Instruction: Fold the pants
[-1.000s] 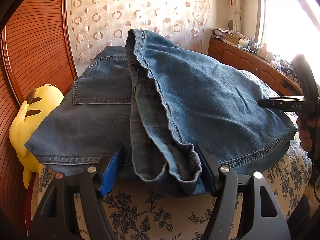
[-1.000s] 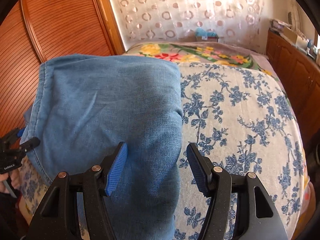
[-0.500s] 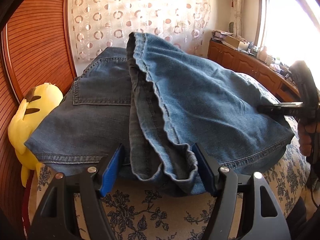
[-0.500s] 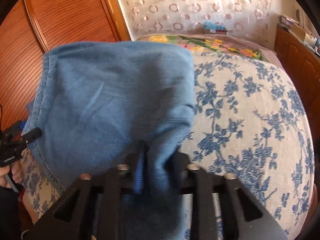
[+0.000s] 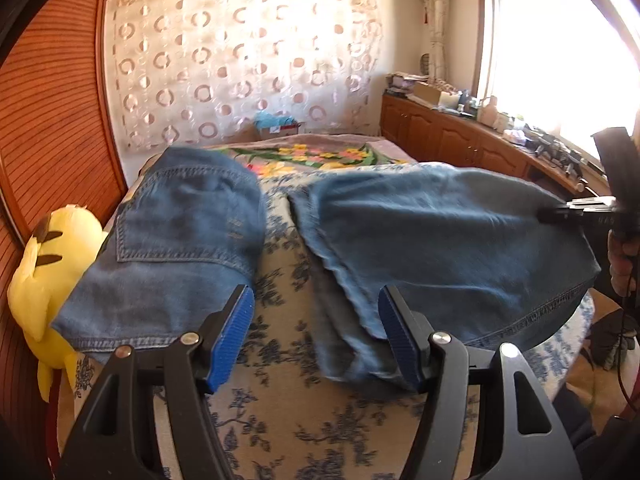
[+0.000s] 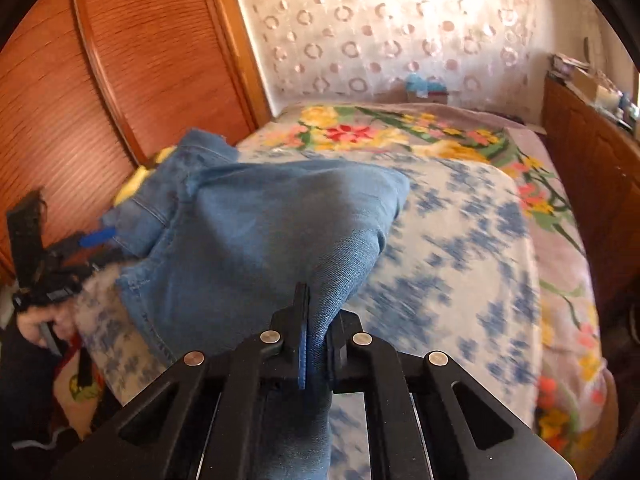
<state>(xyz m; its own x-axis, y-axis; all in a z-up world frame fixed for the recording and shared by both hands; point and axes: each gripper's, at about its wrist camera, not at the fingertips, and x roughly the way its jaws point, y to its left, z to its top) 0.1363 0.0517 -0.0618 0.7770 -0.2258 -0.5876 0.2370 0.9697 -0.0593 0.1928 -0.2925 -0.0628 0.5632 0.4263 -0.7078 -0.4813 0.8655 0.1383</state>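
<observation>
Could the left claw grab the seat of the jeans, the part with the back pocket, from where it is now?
Probably yes. The left claw is open and holds nothing, and the pocket side of the jeans lies flat on the bedspread just beside its left finger, with nothing between them.

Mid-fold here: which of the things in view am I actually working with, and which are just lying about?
Job:
jeans, pinched in the right gripper
left gripper, open, holding nothing
bedspread as the folding surface

Lying about:
yellow plush toy at the bed's left edge
clutter on the wooden cabinet
</observation>
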